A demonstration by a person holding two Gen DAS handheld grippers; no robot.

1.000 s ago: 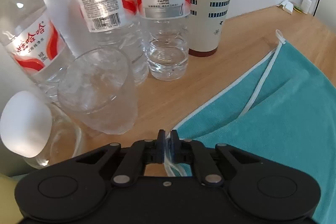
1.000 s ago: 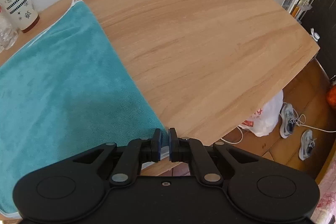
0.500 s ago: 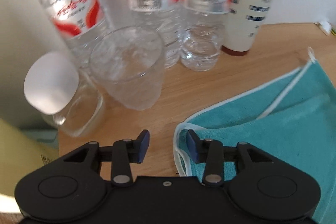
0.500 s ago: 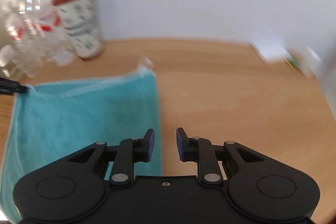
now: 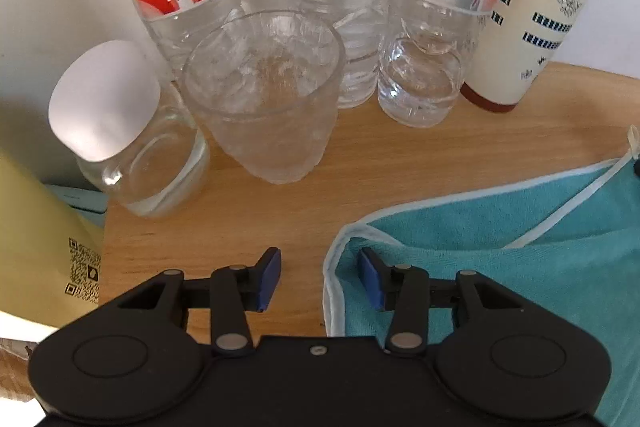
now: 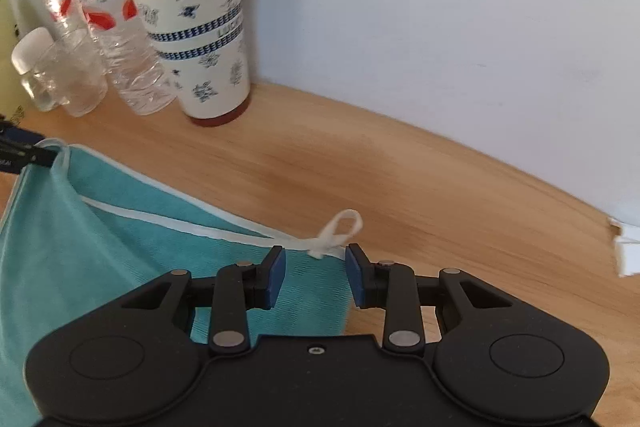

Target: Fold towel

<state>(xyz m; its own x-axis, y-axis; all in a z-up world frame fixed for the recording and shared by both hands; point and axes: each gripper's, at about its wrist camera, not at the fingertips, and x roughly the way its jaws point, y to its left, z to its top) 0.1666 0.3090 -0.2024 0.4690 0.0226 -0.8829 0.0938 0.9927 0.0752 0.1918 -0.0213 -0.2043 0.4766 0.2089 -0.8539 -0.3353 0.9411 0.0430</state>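
The teal towel (image 5: 520, 267) lies doubled on the wooden table (image 5: 280, 195), its folded corner between the spread fingers of the left gripper (image 5: 318, 277); its looped corner sits just ahead of the right gripper (image 6: 315, 277), also spread and empty. A second ago both were clamped on towel edges, so the first fold appears laid and released. The towel's near and outer parts are cut off. Bottles (image 5: 332, 7) and a tumbler (image 6: 196, 27) stand beyond, apart.
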